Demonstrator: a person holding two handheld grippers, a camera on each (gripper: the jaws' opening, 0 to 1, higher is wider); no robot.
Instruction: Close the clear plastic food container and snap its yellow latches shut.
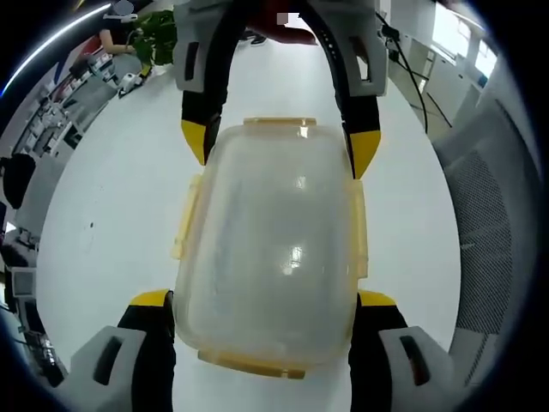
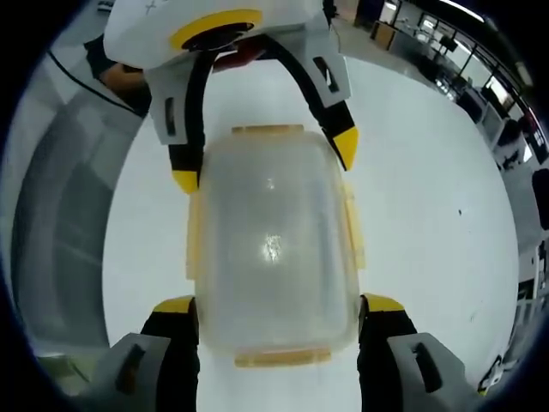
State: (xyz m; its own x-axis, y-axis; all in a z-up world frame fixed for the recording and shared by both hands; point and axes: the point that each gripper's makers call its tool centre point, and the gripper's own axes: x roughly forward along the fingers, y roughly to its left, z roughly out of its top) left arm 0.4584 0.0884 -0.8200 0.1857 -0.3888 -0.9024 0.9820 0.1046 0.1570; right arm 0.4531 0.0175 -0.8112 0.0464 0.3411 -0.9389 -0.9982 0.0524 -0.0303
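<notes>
The clear plastic container (image 1: 274, 249) lies on the white table (image 1: 111, 197) with its lid on top. Yellow latches (image 1: 184, 219) run along its sides and ends. My left gripper (image 1: 264, 300) has its yellow-tipped jaws pressed against both sides of the near end. My right gripper (image 1: 280, 144) comes in from the opposite end, its tips at the far corners. In the right gripper view the same container (image 2: 273, 240) sits between the right gripper (image 2: 279, 305) at the bottom and the left gripper (image 2: 264, 163) at the top. I cannot tell whether the latches (image 2: 352, 227) are snapped.
A grey mesh panel (image 1: 497, 223) borders the table on one side, also the grey panel (image 2: 60, 215). Office desks and a green plant (image 1: 159, 34) stand beyond the far edge. A black cable (image 1: 412, 77) trails across the table.
</notes>
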